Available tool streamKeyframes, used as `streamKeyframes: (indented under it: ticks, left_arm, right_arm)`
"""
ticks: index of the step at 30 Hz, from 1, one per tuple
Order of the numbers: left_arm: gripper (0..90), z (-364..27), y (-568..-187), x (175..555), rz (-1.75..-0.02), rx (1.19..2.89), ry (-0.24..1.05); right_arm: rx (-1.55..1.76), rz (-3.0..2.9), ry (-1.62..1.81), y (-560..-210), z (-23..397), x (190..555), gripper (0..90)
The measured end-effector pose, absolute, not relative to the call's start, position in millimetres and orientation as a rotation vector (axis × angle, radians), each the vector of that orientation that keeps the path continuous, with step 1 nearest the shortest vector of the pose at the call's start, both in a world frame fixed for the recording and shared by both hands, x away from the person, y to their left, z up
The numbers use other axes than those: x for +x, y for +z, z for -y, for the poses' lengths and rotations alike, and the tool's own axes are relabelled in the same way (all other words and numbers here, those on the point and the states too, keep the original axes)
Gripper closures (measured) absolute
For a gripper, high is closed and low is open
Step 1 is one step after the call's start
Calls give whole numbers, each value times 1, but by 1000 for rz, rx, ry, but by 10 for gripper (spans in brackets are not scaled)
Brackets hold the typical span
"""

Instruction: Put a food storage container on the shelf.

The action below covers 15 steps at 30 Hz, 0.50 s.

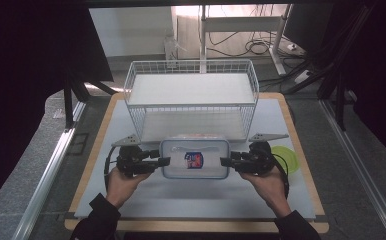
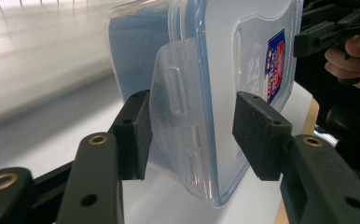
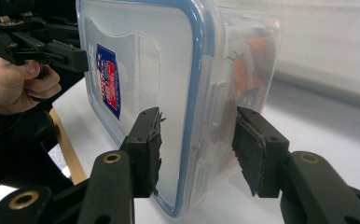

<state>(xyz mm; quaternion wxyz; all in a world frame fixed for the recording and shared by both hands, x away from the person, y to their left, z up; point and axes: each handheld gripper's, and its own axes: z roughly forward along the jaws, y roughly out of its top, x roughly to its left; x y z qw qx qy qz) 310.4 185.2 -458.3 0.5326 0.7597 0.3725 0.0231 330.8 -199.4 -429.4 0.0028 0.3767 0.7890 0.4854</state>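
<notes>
A clear plastic box [image 1: 195, 170] with a blue-rimmed lid and a red and blue sticker lies on the white mat just in front of the wire basket. My left gripper [image 1: 164, 161] stands open at its left end. In the left gripper view the box's [image 2: 243, 46] clear side latch [image 2: 176, 107] sticks out between the jaws of my left gripper [image 2: 197, 135]. My right gripper [image 1: 226, 161] stands open at the right end, and in the right gripper view its jaws [image 3: 199, 151] straddle the box's [image 3: 145, 60] edge and latch. Something orange [image 3: 257, 56] shows inside.
A white wire basket [image 1: 191, 97] with a flat white floor stands behind the box, its front wall close to it. A green round lid [image 1: 287, 159] lies right of my right hand. The white mat [image 1: 181, 200] covers a wood-edged table.
</notes>
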Motion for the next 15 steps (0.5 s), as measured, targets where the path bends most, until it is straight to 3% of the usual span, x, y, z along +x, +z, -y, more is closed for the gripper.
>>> streamKeyframes:
  ticks: [15]
  left_arm:
    - [485,-192,-410,330,-866,1782,93]
  right_arm:
    - [1159,-2399,1603,-388,196,350,531]
